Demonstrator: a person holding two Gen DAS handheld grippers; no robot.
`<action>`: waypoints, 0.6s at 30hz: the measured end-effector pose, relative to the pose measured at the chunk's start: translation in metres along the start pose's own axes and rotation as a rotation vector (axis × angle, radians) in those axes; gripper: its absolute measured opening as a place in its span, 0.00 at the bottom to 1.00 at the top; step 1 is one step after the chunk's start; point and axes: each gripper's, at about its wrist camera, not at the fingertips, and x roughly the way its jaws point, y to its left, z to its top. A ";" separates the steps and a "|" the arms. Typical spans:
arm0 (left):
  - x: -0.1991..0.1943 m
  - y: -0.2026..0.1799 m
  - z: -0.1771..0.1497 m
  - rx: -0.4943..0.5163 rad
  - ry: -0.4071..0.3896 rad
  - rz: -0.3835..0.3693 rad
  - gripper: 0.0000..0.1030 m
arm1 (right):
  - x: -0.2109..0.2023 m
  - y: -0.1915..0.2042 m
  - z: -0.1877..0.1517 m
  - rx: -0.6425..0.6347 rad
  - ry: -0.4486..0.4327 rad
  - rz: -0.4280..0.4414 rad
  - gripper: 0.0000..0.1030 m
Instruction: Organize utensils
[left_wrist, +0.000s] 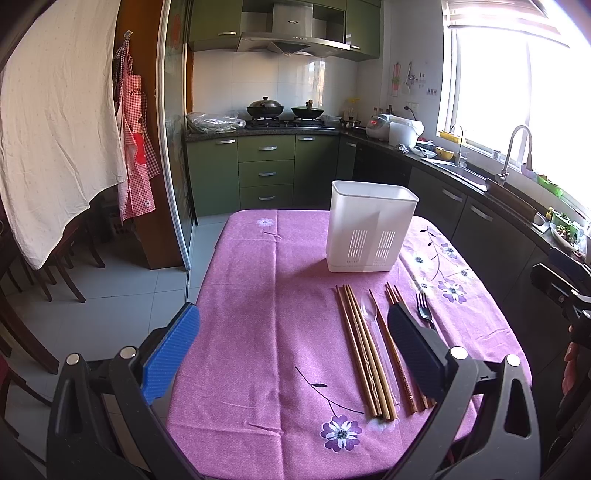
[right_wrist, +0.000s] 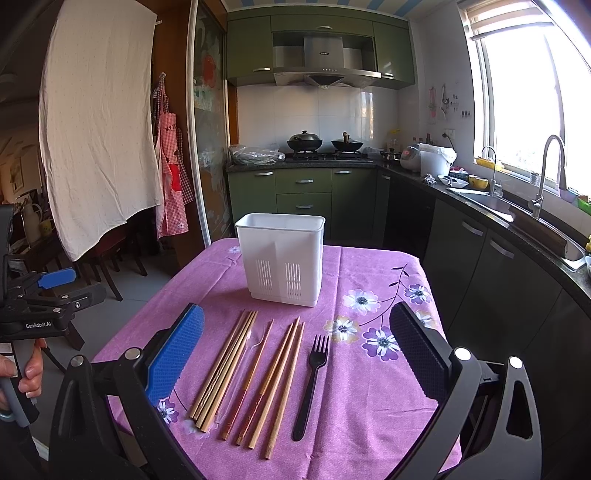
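Both claws, the left claw and right claw, hang wide open, grasping nothing, because the chopsticks and fork wait low in frame below the white holder on the counter.

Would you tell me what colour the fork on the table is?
The fork is black; it shows best in the right wrist view, lying right of the chopsticks.

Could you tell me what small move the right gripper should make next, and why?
Probably lower the right gripper onto the black fork. Both grippers are open and empty, the white holder looks empty, and the fork lies apart from the chopsticks, between its fingers.
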 end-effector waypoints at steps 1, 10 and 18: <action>0.000 0.000 -0.001 0.000 0.001 0.000 0.94 | 0.000 0.000 0.000 0.000 0.000 0.000 0.96; 0.000 0.000 -0.001 -0.001 0.001 -0.001 0.94 | 0.001 0.001 -0.001 0.000 0.003 0.001 0.96; 0.001 -0.002 -0.003 -0.001 0.002 -0.003 0.94 | 0.002 0.002 -0.002 0.000 0.005 0.001 0.97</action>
